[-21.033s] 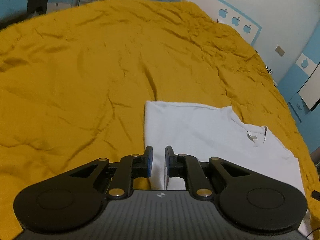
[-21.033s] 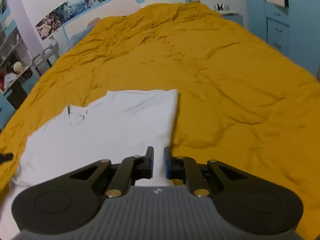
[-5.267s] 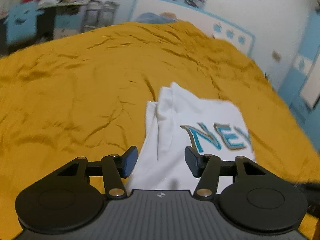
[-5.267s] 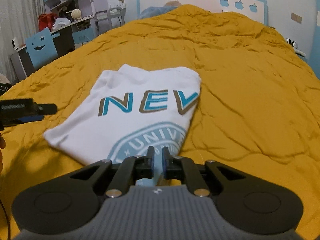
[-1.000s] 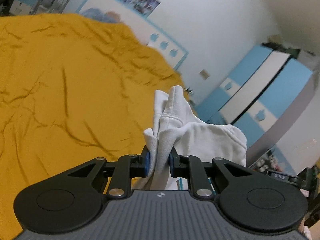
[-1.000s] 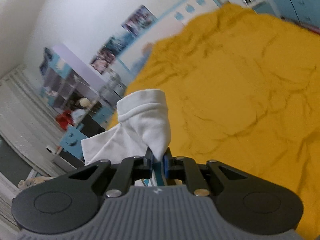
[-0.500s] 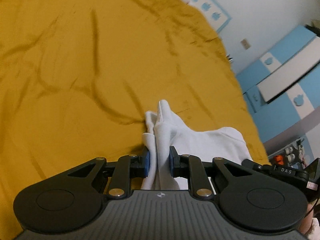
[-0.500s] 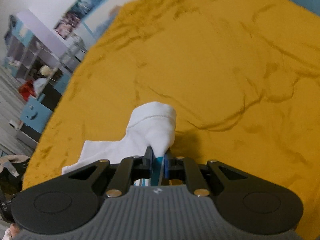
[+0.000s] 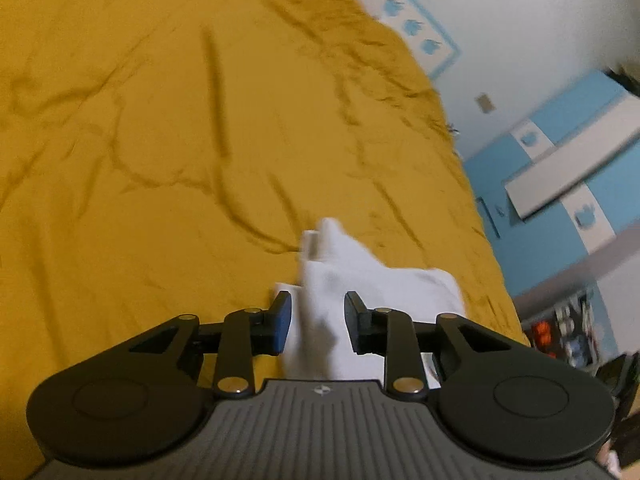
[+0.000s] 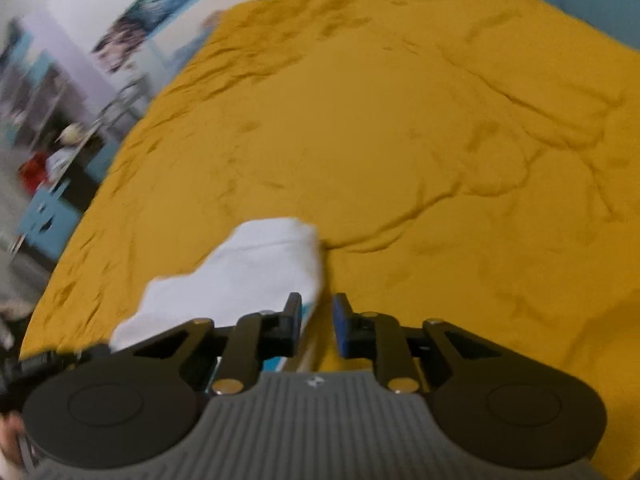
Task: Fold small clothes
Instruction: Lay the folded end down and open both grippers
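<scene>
Low in the middle of both wrist views, a bunched white shirt (image 9: 352, 276) (image 10: 248, 276) lies on the mustard-yellow bed (image 9: 160, 140) (image 10: 420, 140). Its fabric shows between the parted fingers of the left gripper (image 9: 317, 322). The right gripper (image 10: 316, 320) gapes just right of the shirt's edge.

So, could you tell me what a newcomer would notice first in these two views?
The mustard-yellow bedspread fills most of both views. A bundled white shirt lies on it near the camera; in the left view it sits between the open left tongs, in the right view just left of the open right tongs. Blue cabinets stand to the right of the bed.
</scene>
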`<state>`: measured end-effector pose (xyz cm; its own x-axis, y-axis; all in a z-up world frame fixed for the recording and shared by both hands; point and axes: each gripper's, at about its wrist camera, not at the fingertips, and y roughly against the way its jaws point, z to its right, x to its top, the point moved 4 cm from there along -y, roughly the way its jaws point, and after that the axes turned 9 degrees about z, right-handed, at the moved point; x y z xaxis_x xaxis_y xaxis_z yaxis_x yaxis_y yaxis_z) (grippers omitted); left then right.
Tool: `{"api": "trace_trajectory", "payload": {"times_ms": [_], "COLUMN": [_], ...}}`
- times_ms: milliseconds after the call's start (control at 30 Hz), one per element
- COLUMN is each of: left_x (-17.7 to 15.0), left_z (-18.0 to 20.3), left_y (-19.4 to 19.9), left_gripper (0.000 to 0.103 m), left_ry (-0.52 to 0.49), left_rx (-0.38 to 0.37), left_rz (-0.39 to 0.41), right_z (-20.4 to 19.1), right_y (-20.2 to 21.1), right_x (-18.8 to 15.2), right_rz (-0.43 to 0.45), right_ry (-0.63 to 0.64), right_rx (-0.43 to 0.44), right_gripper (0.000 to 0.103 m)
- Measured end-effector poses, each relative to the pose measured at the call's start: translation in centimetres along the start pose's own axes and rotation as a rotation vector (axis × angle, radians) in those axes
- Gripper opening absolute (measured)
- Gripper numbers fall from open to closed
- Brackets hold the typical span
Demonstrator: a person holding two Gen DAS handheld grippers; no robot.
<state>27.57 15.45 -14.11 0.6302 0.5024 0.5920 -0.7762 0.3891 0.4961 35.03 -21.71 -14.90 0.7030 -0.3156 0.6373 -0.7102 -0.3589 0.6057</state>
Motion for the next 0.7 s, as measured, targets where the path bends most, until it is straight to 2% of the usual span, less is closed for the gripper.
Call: {"api": "trace_trajectory", "payload": {"times_ms": [100, 200, 300, 367, 400, 433, 567, 700], "left_x": [-1.2, -3.2, -5.1, -5.5, -5.5, -5.5, -5.3, -5.2], "left_z": [2.5, 3.9, 3.4, 2.5, 2.1, 1.7, 2.5, 5.0], "left_y": [1.0, 0.5, -0.3, -0.8, -0.8, -0.3, 1.8, 4.1], "left_gripper": [0.031, 0.031, 0.027, 0.018, 0.008, 0.007, 0.007, 0.009], "left_ry": [-0.081, -0.156, -0.179, -0.157, -0.134, -0.126, -0.135, -0.199], "left_rx": [-0.038, -0.027, 0.038, 0.067, 0.081, 0.092, 0.098, 0.075], "left_rz": [-0.013, -0.060, -0.102, -0.114, -0.116, -0.115, -0.093, -0.067], "right_z": [-2.3, -3.7, -4.2, -4.0, -4.0, -4.0, -4.8, -4.5], "right_y": [2.6, 3.1, 2.5, 1.9, 1.7, 1.7, 2.9, 6.0], "right_x": [-1.0, -3.0, -5.4, -6.7, -6.9, -6.9, -6.4, -6.9], "right_rz": [0.006, -0.036, -0.056, -0.062, -0.070, -0.070, -0.057, -0.064], "right_ry": [0.103, 0.166, 0.250, 0.296, 0.299, 0.297, 0.331, 0.289], "right_rx": [0.056, 0.083, 0.023, -0.029, -0.044, -0.056, -0.129, -0.079], "right_gripper": [0.014, 0.014, 0.012, 0.010, 0.009, 0.009, 0.013, 0.014]}}
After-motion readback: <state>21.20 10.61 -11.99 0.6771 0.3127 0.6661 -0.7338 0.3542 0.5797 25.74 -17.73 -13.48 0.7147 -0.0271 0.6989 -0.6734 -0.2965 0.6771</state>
